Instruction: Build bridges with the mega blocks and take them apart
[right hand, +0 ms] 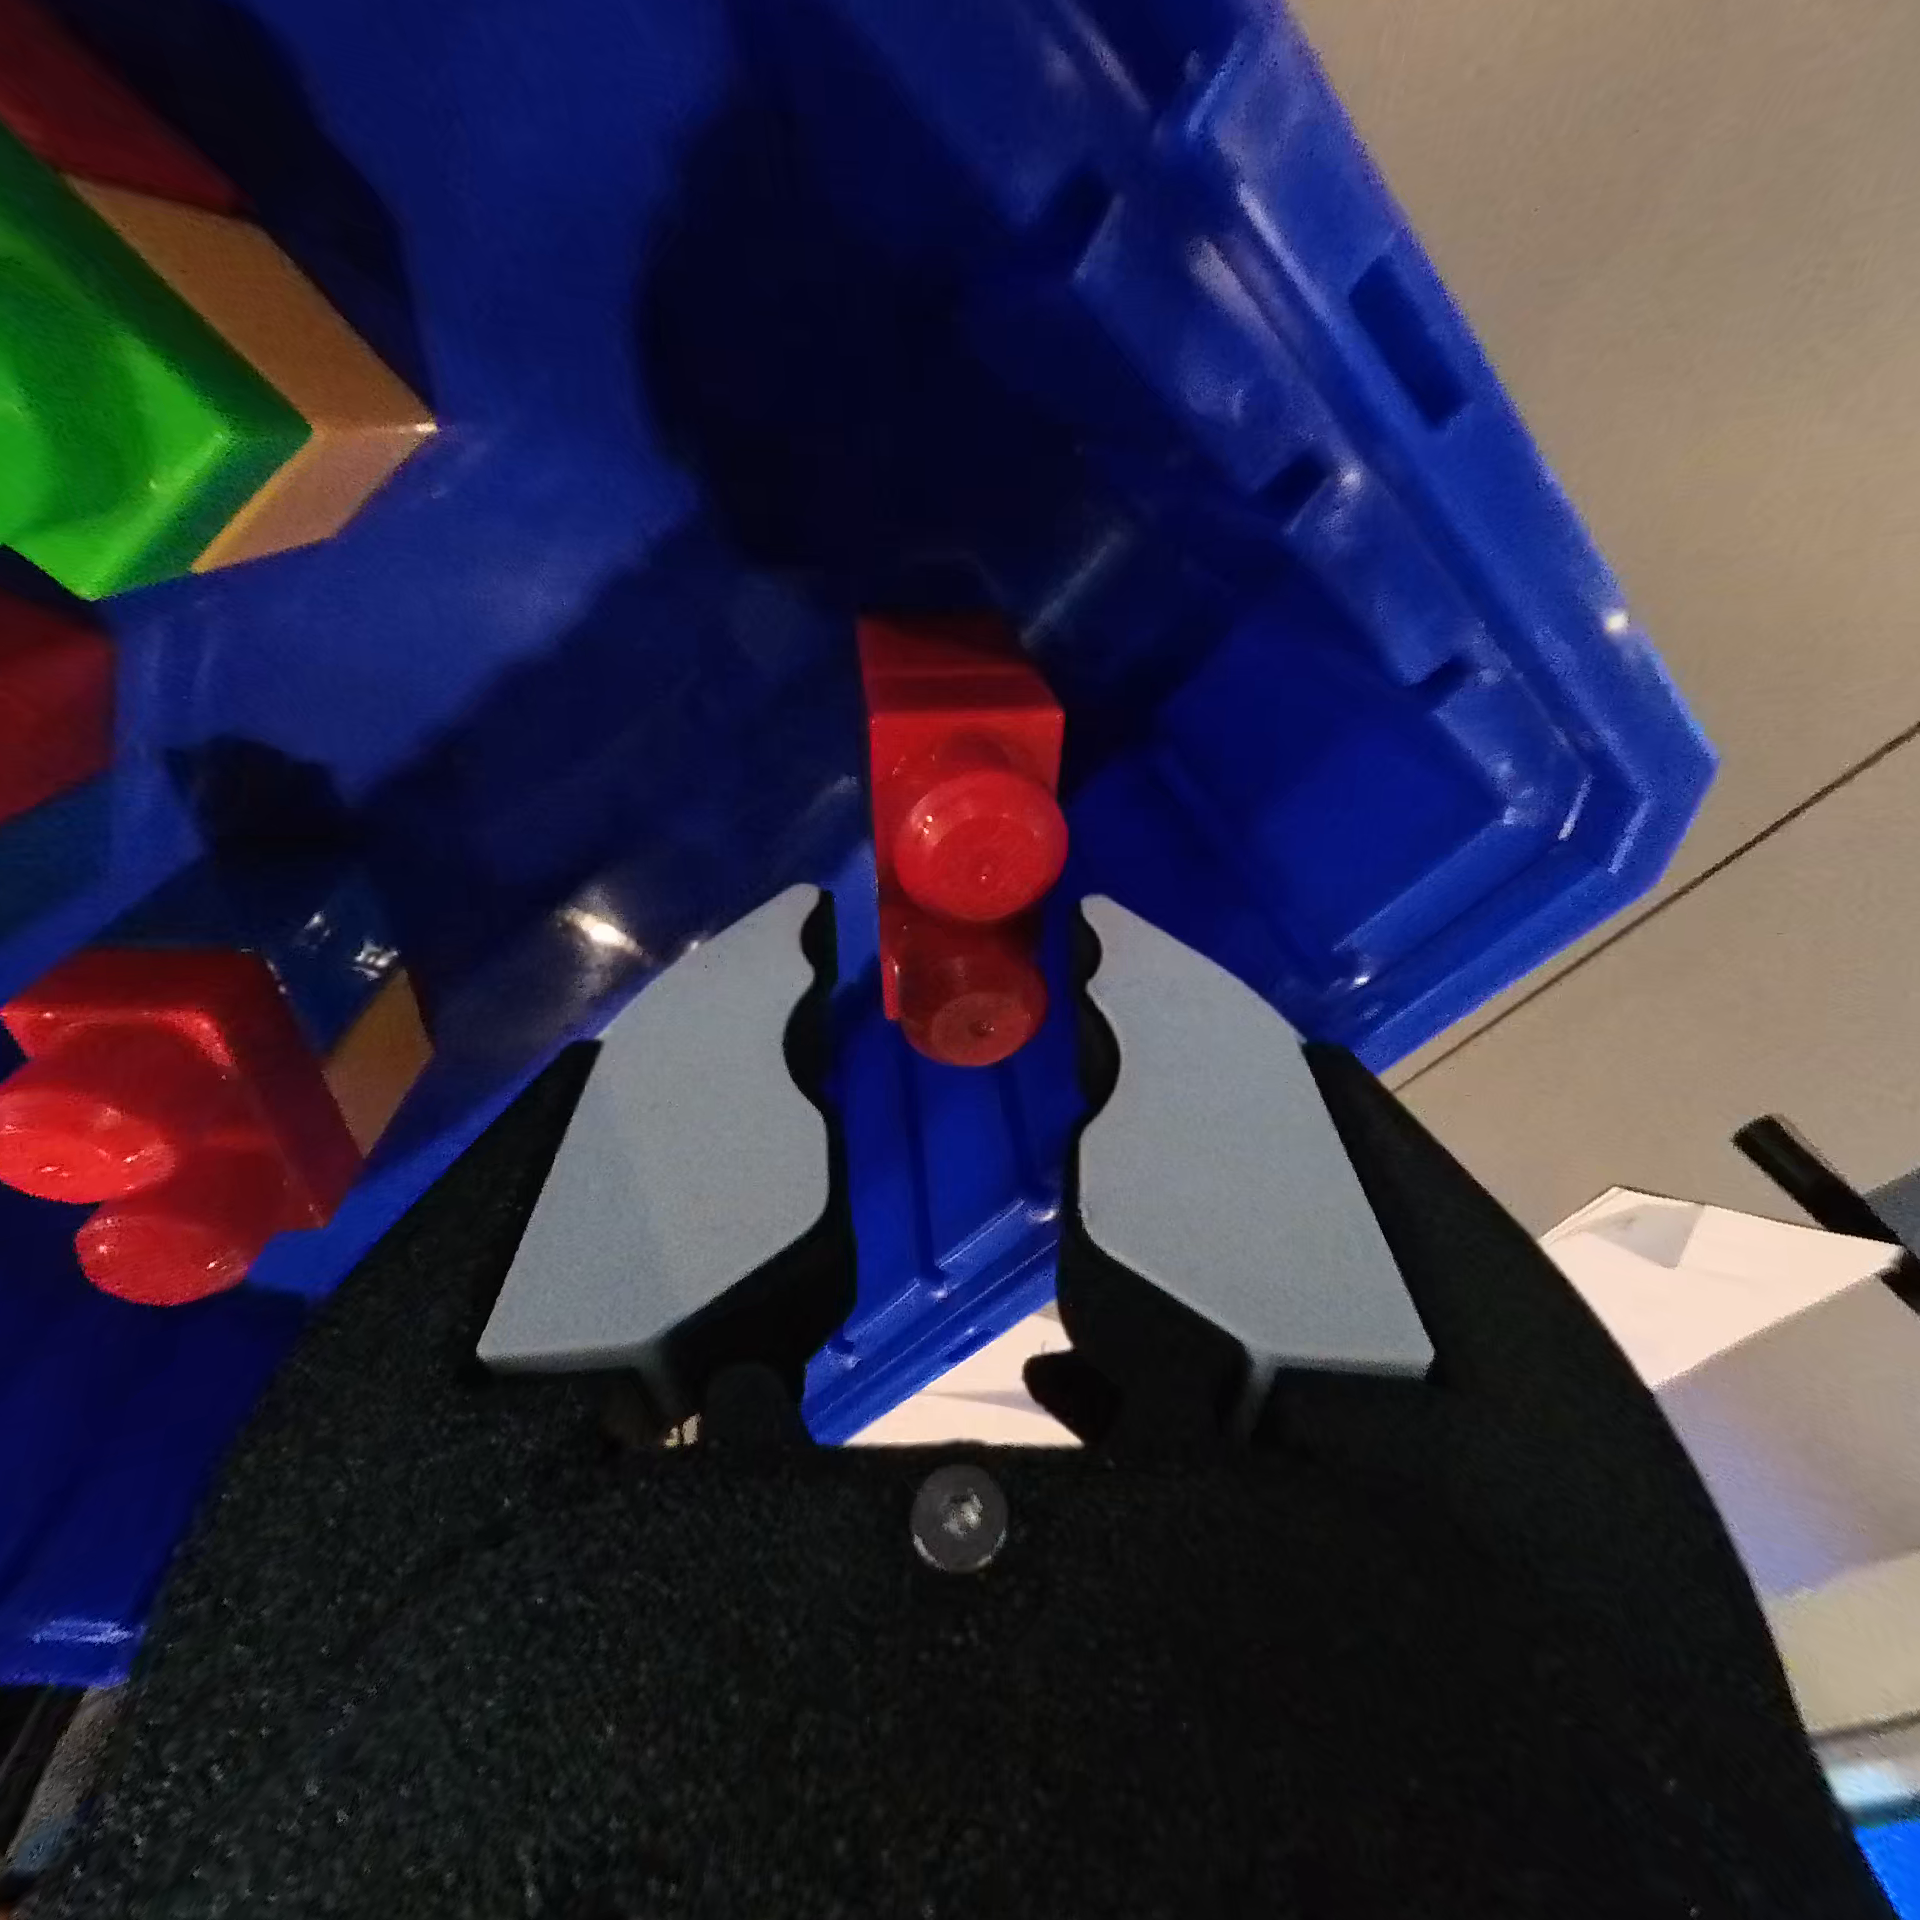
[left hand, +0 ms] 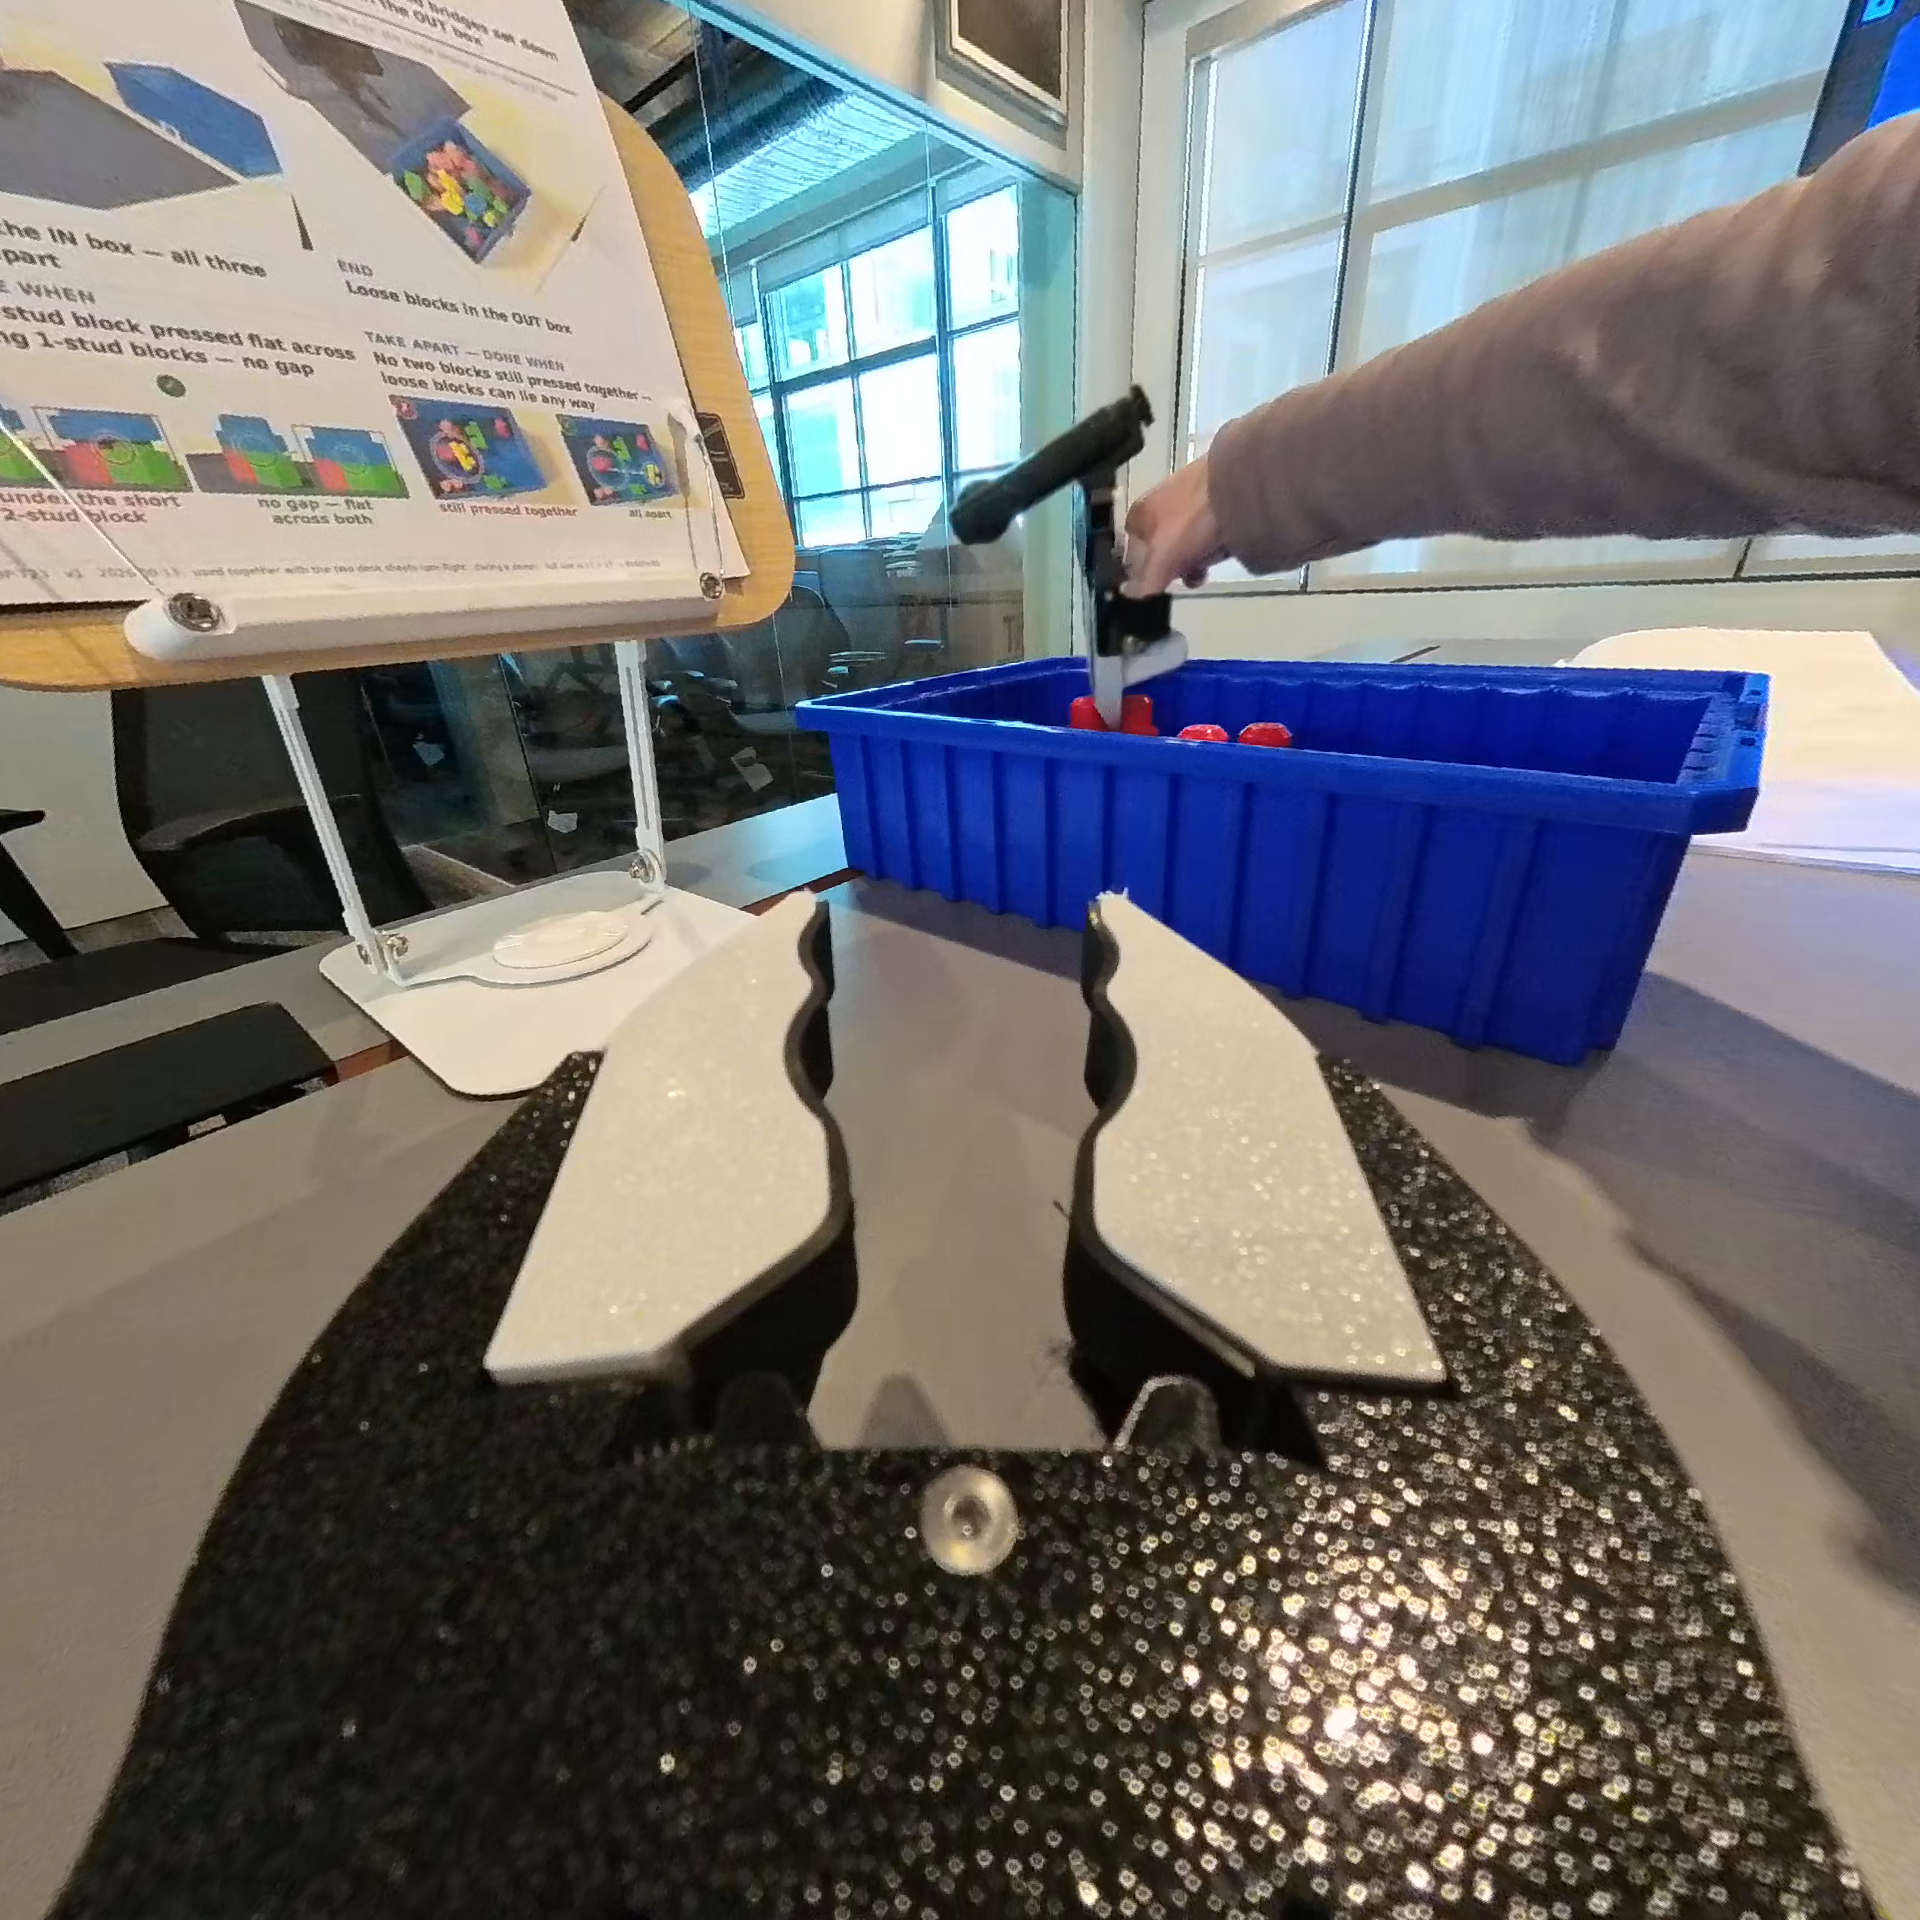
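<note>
Grey worktop (left hand: 312, 1278) under tall windows, glass-walled office behind; upper left of the left wrist view filled by a sheet of pictured instructions (left hand: 343, 312) clipped on a white stand (left hand: 499, 966). Blue bin (left hand: 1278, 831) at centre right of that view, holding the blocks. Left gripper (left hand: 956, 914) low over bare worktop just short of the bin, fingers spread, nothing between them. Right gripper (right hand: 956, 914) reaching down into the bin on a grey-sleeved arm (left hand: 1558, 416), fingers likewise parted, poised either side of a red two-stud block (right hand: 966, 821) at frame centre near the bin's end wall; not yet closed on it, contact unclear. Second red two-stud block (right hand: 156, 1122) at lower left of the right wrist view, seemingly seated on blue and orange pieces; green block (right hand: 114, 416) with an orange block (right hand: 301, 384) against it at upper left. Judging from this: task early or mid-way, several blocks seemingly pressed together in the bin, whether built or awaiting separation impossible to tell. Likely next: pinching the central red block and lifting it clear.
</note>
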Motion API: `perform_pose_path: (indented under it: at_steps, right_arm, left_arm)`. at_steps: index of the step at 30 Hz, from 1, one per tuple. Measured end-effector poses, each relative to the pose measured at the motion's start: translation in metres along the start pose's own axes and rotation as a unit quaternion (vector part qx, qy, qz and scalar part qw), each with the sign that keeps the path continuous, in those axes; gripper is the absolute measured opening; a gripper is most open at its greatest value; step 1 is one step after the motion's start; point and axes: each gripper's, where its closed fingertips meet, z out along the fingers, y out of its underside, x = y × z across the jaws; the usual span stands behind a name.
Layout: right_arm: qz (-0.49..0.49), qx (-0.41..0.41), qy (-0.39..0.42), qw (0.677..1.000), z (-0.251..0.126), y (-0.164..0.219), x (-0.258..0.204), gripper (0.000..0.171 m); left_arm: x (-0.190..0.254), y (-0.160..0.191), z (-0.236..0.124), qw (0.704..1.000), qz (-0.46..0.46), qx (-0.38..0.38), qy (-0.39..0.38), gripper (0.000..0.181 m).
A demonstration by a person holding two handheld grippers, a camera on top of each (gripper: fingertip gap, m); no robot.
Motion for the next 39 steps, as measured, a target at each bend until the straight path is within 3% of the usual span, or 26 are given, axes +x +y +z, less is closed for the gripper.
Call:
perform_pose_path:
  at_steps: [1,3,8,12,15,19,24,30,35,39]
  right_arm:
    - [-0.003,-0.006,-0.003,1.0,0.002,0.001,-0.001,0.039]
    - [-0.019,-0.003,0.004,1.0,0.003,0.0,-0.001,0.029]
    - [-0.13,0.011,0.015,0.991,0.0,-0.008,-0.011,0.029]
    - [-0.305,0.025,0.061,0.95,-0.004,-0.016,-0.017,0.028]
    - [-0.381,0.05,0.054,0.921,-0.006,-0.025,-0.029,0.028]
    - [-0.389,0.052,0.049,0.919,-0.005,-0.027,-0.03,0.028]
    - [-0.315,0.045,0.003,0.948,-0.005,-0.019,-0.037,0.029]
    - [-0.247,0.141,-0.032,0.958,-0.033,-0.035,-0.049,0.056]
    - [-0.278,0.165,-0.05,0.945,-0.044,-0.059,-0.086,0.071]
    - [-0.332,0.117,0.007,0.936,-0.032,-0.07,-0.094,0.062]
  left_arm:
    - [0.0,0.0,0.0,1.0,0.0,0.0,0.0,0.046]
    - [0.0,0.0,0.0,1.0,-0.001,0.001,0.0,0.046]
    - [0.0,0.0,0.0,1.0,-0.001,0.001,0.0,0.046]
    - [0.0,0.0,0.0,1.0,-0.002,0.001,0.001,0.046]
    - [0.0,0.0,0.0,1.0,-0.002,0.001,0.001,0.046]
    - [0.0,0.0,-0.001,1.0,-0.002,0.001,0.002,0.046]
    - [-0.001,-0.001,-0.001,1.0,-0.005,0.001,0.001,0.046]
    - [-0.001,0.0,0.0,1.0,-0.007,0.001,0.001,0.046]
    - [-0.001,0.0,0.0,1.0,-0.007,0.001,0.001,0.046]
    - [-0.001,0.0,-0.001,1.0,-0.006,0.002,0.002,0.046]
